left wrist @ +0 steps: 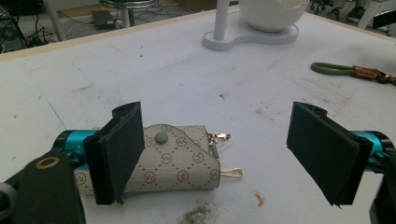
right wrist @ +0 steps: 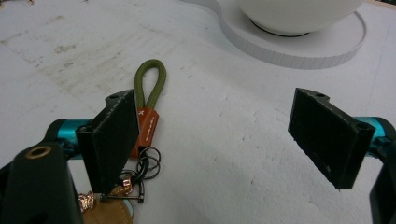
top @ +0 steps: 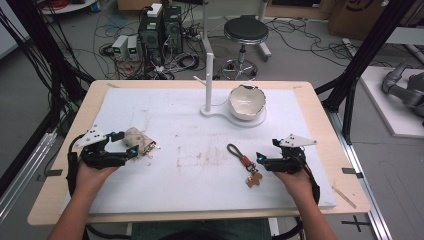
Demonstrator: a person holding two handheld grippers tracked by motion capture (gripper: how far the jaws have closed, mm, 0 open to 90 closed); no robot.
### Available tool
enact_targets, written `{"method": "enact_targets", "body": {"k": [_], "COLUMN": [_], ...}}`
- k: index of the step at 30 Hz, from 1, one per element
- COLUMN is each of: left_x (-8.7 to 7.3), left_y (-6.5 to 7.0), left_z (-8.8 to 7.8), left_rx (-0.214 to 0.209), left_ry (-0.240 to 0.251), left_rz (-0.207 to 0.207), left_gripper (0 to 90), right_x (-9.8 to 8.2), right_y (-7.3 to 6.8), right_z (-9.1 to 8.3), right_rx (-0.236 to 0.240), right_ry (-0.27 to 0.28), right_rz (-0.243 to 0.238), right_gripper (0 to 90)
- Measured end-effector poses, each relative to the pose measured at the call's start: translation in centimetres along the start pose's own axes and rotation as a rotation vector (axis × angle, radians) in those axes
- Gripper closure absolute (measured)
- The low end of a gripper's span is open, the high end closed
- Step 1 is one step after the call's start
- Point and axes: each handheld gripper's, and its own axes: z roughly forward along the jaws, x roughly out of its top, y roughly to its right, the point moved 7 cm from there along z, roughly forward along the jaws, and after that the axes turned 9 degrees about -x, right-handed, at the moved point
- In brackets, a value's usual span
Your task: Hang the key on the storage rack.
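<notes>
A beige patterned key pouch (top: 139, 140) with gold clasps lies on the white mat at the left. My left gripper (top: 129, 143) stands open right beside it. In the left gripper view the pouch (left wrist: 177, 158) sits partly behind the left jaw, and the gripper (left wrist: 219, 154) holds nothing. A keychain (top: 242, 161) with a green cord loop, an orange leather tab and a tan charm lies right of centre. My right gripper (top: 266, 150) is open just to its right. In the right gripper view the keychain (right wrist: 148, 107) lies by the left jaw of the gripper (right wrist: 219, 140), untouched.
A white stand with an upright post (top: 207, 75) and a flat base (top: 260, 120) sits at the back, carrying a white bowl (top: 246, 101) with a chipped rim. The white mat (top: 200, 165) covers most of the wooden table. A stool and cables are on the floor beyond.
</notes>
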Motion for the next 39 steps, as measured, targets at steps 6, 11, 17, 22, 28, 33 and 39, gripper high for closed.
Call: {"method": "enact_targets", "body": {"k": [6, 11, 17, 22, 28, 33, 39], "left_x": [0.0, 0.0, 0.0, -0.1, -0.1, -0.1, -0.1], "left_y": [0.0, 0.1, 0.1, 0.1, 0.2, 0.2, 0.2], "left_z": [0.0, 0.0, 0.1, 0.1, 0.1, 0.2, 0.2], "left_rx": [0.0, 0.001, 0.0, 0.002, 0.0, -0.006, -0.005], "left_ry": [-0.004, -0.004, -0.006, -0.009, -0.011, -0.013, -0.014], "left_rz": [0.003, 0.003, 0.004, 0.003, 0.006, 0.008, 0.009], "left_gripper": [19.0, 19.0, 19.0, 19.0, 19.0, 19.0, 19.0], "right_x": [0.1, 0.1, 0.0, 0.0, -0.4, -0.5, -0.8], "right_y": [-0.4, -0.7, -1.3, -2.2, -3.2, -4.1, -5.0], "right_z": [0.2, 0.2, 0.5, 1.0, 1.8, 2.5, 3.2], "right_rx": [0.005, 0.009, 0.022, 0.032, 0.05, 0.053, 0.062], "right_ry": [-0.006, -0.013, -0.026, -0.052, -0.116, -0.151, -0.198], "right_rz": [-0.025, -0.036, -0.051, -0.088, -0.112, -0.136, -0.166], "right_gripper": [16.6, 16.7, 16.7, 16.7, 16.7, 18.5, 27.1]}}
